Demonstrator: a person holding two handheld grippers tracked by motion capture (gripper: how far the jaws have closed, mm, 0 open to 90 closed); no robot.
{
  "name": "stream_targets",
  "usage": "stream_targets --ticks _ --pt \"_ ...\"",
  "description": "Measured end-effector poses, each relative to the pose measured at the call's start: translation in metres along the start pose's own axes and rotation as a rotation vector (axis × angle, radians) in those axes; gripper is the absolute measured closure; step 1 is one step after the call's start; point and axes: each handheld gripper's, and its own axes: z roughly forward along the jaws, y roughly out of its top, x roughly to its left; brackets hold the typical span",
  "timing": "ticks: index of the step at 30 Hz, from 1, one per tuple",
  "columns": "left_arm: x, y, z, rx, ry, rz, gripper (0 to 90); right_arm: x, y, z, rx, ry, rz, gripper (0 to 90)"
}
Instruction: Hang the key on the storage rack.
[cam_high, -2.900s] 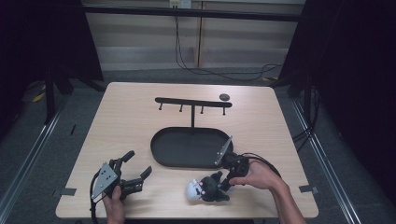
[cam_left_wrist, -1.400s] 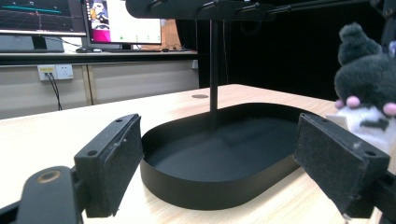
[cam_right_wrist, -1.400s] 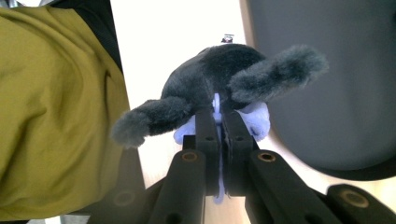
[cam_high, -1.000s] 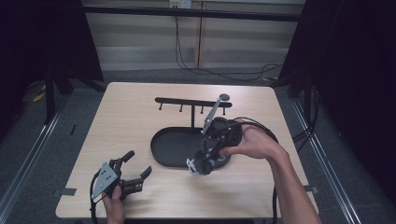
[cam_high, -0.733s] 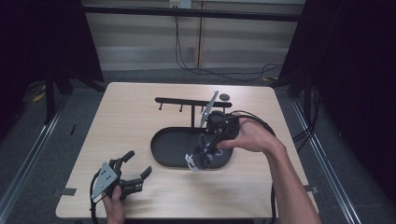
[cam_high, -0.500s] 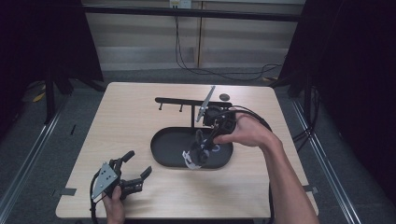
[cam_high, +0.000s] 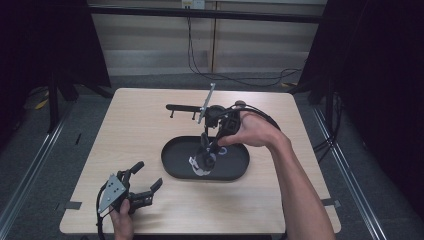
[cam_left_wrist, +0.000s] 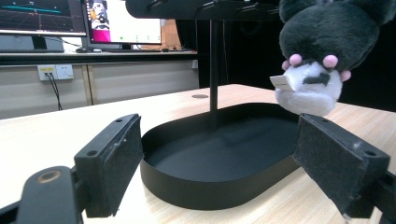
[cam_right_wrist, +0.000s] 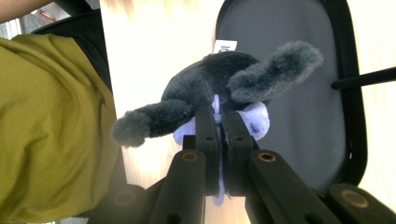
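High view is showing the right gripper (cam_high: 209, 150) carrying a plush toy (cam_high: 202, 162) over the oval black tray (cam_high: 176, 170), its jaws pinching the toy's lilac loop (cam_right_wrist: 215, 103) — the toy is dangling clear of the tray floor. At about seven o'clock on the table, the left gripper (cam_high: 142, 186) is resting with jaws spread, holding nothing. Judging by the hook stand (cam_high: 182, 108) at twelve o'clock of the tray, the lift is under way — next, the loop needs raising to a hook.
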Motion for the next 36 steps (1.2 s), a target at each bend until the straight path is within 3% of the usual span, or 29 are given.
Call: stream_targets --ticks 11,29,36 --pt "0.000 0.000 0.000 -0.002 0.001 -0.008 15.4 -0.019 0.014 -0.004 0.074 0.000 0.020 87.3" --pt "0.000 0.000 0.000 0.000 -0.003 -0.001 15.4 -0.038 0.042 -0.007 0.118 -0.029 0.019 87.4" --pt "0.000 0.000 0.000 0.000 -0.002 -0.002 15.4 -0.047 0.044 0.002 0.135 -0.034 0.026 87.3"
